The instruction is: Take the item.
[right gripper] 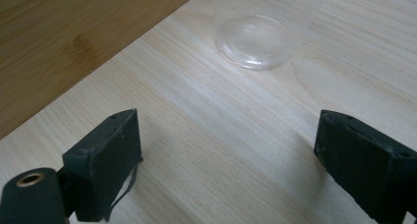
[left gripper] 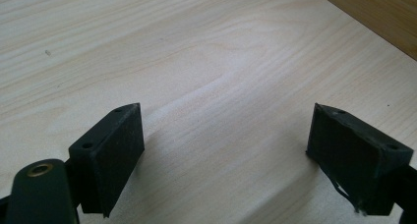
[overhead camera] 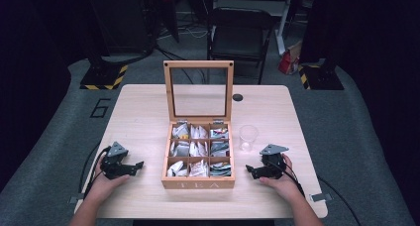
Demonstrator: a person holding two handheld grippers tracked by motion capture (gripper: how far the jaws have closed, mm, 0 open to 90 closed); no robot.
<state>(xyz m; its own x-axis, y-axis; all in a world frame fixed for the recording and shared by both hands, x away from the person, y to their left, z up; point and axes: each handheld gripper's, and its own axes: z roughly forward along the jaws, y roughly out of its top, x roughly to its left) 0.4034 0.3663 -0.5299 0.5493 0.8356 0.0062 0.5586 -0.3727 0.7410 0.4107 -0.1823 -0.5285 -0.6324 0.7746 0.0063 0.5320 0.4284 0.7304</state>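
Both jaw sets spread, empty. Left gripper (overhead camera: 140,163) rests at 9 o'clock of the tea box (overhead camera: 198,182), right gripper (overhead camera: 249,171) at 3 o'clock. Cup (overhead camera: 248,137) at 12 o'clock of the right gripper: probably light, thin, slippery; grasp mid-wall gently.

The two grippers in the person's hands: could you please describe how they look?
Both the left gripper and right gripper are black, each topped by a grey three-cornered plate and trailing a black cable. Their fingers are blocky black pads. The forearms are bare, no sleeves.

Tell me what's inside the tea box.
The tea box has nine compartments, each holding tea bags in white, grey and dark wrappers. What lies beneath the top bags is covered.
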